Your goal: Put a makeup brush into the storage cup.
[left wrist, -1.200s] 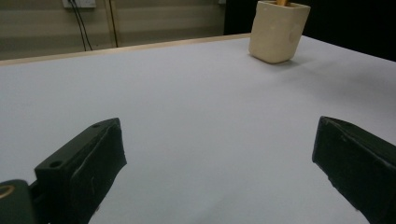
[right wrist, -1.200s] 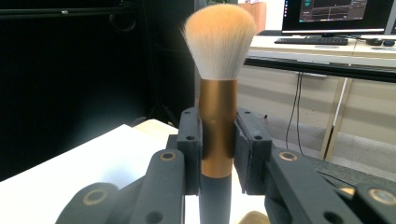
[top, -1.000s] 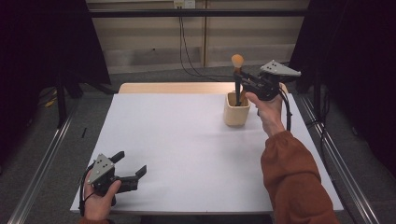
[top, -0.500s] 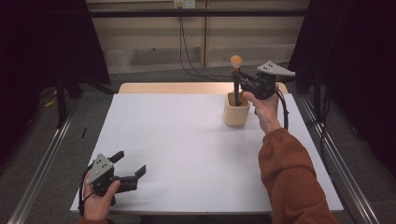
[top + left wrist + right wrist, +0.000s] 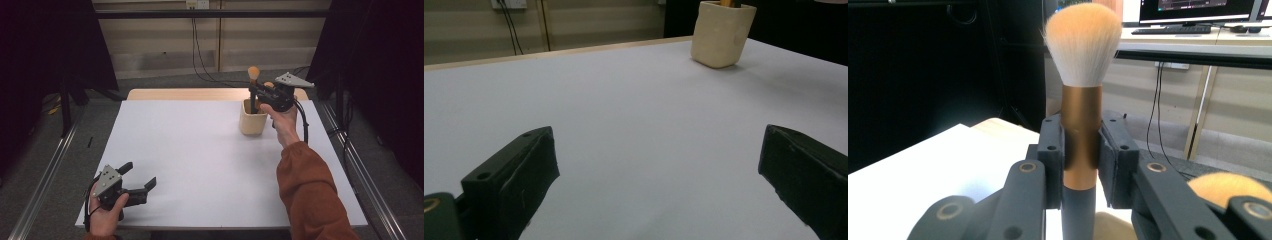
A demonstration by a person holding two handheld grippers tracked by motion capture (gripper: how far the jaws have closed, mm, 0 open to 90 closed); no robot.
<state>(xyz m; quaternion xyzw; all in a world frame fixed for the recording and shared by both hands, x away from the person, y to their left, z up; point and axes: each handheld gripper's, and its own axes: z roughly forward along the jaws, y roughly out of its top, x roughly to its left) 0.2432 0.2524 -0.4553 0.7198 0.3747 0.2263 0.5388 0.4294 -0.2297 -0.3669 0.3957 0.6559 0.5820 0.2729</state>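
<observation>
Your right gripper (image 5: 1080,165) pinches the copper-ferruled, peach-bristled makeup brush (image 5: 1081,90) upright, its dark handle inside the cream ceramic cup (image 5: 252,119) at the white table's (image 5: 200,160) far side. Your left gripper (image 5: 137,181) rests at the near left corner, jaws spread on nothing.

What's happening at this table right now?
A person works with a claw in each hand. The right claw is shut on a makeup brush, held upright over the cream cup at the table's far side. A second brush head shows beside it. The left claw rests open near the front edge.
</observation>
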